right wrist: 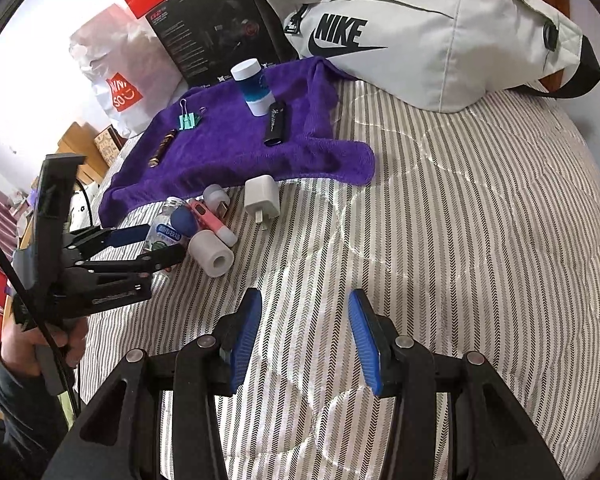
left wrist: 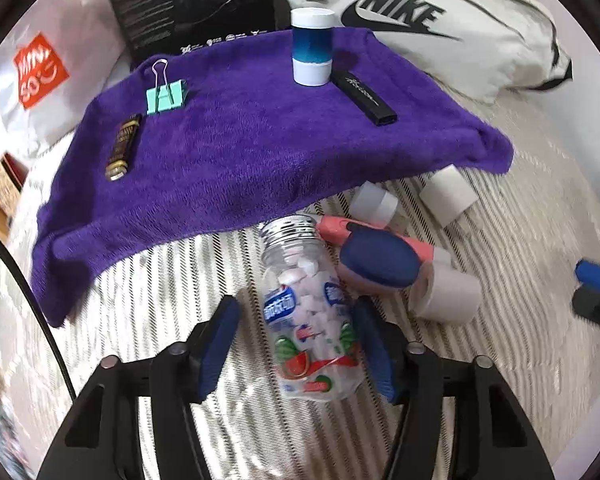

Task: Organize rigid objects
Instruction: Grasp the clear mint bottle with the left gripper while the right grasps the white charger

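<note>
The bottle (left wrist: 314, 312) lies on its side on the striped bedspread (right wrist: 460, 240), just below the edge of the purple towel (left wrist: 228, 152), its metal cap (left wrist: 289, 226) pointing toward the towel. It looks like clear, stiff plastic, part full of small white tablets, so expect it to be light, smooth and apt to roll or slip. Take it across the middle of the label, where the wall is straight, not at the cap or the tapering shoulder.

Your left tongs (left wrist: 296, 350) straddle that body, half open. The right pad (left wrist: 374, 350) sits against the bottle's side or very nearly so; the left pad (left wrist: 218, 344) stands clearly off it, so nothing is gripped yet. The fisheye blur makes the right contact hard to call.

Your right tongs (right wrist: 305, 344) hang over bare bedspread, well apart from the pile, jaws parted and empty. A pink pen (left wrist: 340, 230) touches the bottle's shoulder; mind it as you close.
</note>
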A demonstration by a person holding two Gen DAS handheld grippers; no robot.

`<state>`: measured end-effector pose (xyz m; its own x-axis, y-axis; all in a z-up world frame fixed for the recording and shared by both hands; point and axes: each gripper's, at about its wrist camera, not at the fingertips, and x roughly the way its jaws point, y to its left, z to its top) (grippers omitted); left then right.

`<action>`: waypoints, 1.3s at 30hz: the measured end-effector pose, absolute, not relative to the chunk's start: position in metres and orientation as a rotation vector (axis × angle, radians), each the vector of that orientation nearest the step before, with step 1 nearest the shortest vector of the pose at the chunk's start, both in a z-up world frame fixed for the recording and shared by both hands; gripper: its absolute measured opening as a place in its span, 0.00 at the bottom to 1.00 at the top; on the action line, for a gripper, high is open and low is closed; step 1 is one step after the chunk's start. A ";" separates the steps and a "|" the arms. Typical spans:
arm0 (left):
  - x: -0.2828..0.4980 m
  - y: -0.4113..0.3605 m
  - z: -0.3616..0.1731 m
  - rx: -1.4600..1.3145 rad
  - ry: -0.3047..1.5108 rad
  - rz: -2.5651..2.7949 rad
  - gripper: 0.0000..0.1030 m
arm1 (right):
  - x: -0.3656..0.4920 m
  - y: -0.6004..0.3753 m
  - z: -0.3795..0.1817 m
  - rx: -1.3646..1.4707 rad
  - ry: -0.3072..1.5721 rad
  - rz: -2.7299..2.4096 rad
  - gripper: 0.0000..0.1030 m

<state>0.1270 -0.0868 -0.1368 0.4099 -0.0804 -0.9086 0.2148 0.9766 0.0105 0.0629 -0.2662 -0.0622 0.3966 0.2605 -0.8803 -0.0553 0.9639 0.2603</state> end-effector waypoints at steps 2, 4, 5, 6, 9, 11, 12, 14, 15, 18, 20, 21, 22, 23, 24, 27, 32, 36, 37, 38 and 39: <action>0.126 -0.086 -0.135 0.119 1.117 -0.188 0.40 | 0.064 -0.266 -0.065 0.202 1.154 0.203 0.44; 0.125 -0.082 -0.135 0.090 1.112 -0.200 0.40 | 0.065 -0.265 -0.068 0.203 1.161 0.205 0.44; 0.124 -0.078 -0.135 0.081 1.109 -0.213 0.40 | 0.066 -0.265 -0.070 0.204 1.165 0.206 0.44; 0.123 -0.075 -0.134 0.074 1.109 -0.212 0.40 | 0.066 -0.264 -0.071 0.204 1.168 0.208 0.44; 0.119 -0.061 -0.132 0.072 1.106 -0.195 0.40 | 0.069 -0.260 -0.075 0.206 1.172 0.217 0.44; 0.117 -0.050 -0.130 0.068 1.103 -0.173 0.40 | 0.072 -0.254 -0.076 0.200 1.169 0.229 0.44; 0.117 -0.045 -0.129 0.062 1.107 -0.166 0.40 | 0.073 -0.252 -0.077 0.194 1.166 0.232 0.44; 0.117 -0.035 -0.128 0.054 1.108 -0.156 0.40 | 0.080 -0.246 -0.078 0.182 1.163 0.240 0.44; 0.117 -0.029 -0.129 0.051 1.106 -0.151 0.40 | 0.085 -0.242 -0.078 0.177 1.162 0.246 0.44; 0.118 -0.021 -0.132 0.043 1.118 -0.144 0.40 | 0.100 -0.233 -0.078 0.161 1.147 0.257 0.44; 0.116 -0.017 -0.134 0.035 1.121 -0.146 0.40 | 0.110 -0.227 -0.079 0.155 1.138 0.260 0.44; 0.117 -0.016 -0.134 0.030 1.121 -0.148 0.40 | 0.116 -0.223 -0.080 0.153 1.137 0.265 0.44; 0.118 -0.015 -0.134 0.024 1.119 -0.147 0.40 | 0.120 -0.221 -0.080 0.154 1.130 0.272 0.44; 0.117 -0.014 -0.134 0.017 1.114 -0.146 0.40 | 0.126 -0.218 -0.081 0.160 1.122 0.279 0.44; 0.117 -0.013 -0.134 0.014 1.116 -0.149 0.40 | 0.129 -0.217 -0.083 0.159 1.124 0.280 0.44; 0.117 -0.012 -0.133 0.017 1.116 -0.151 0.40 | 0.138 -0.210 -0.087 0.124 1.121 0.262 0.43; 0.116 -0.010 -0.133 0.006 1.117 -0.160 0.39 | 0.147 -0.202 -0.097 0.091 1.134 0.249 0.32; 0.117 -0.009 -0.132 0.006 1.118 -0.165 0.39 | 0.151 -0.200 -0.104 0.076 1.138 0.236 0.31; 0.117 -0.010 -0.132 0.006 1.117 -0.166 0.39 | 0.152 -0.199 -0.105 0.070 1.140 0.233 0.30; 0.117 -0.010 -0.132 0.005 1.114 -0.166 0.39 | 0.153 -0.197 -0.106 0.061 1.141 0.230 0.29; 0.117 -0.010 -0.132 0.005 1.113 -0.166 0.39 | 0.154 -0.195 -0.107 0.048 1.138 0.230 0.27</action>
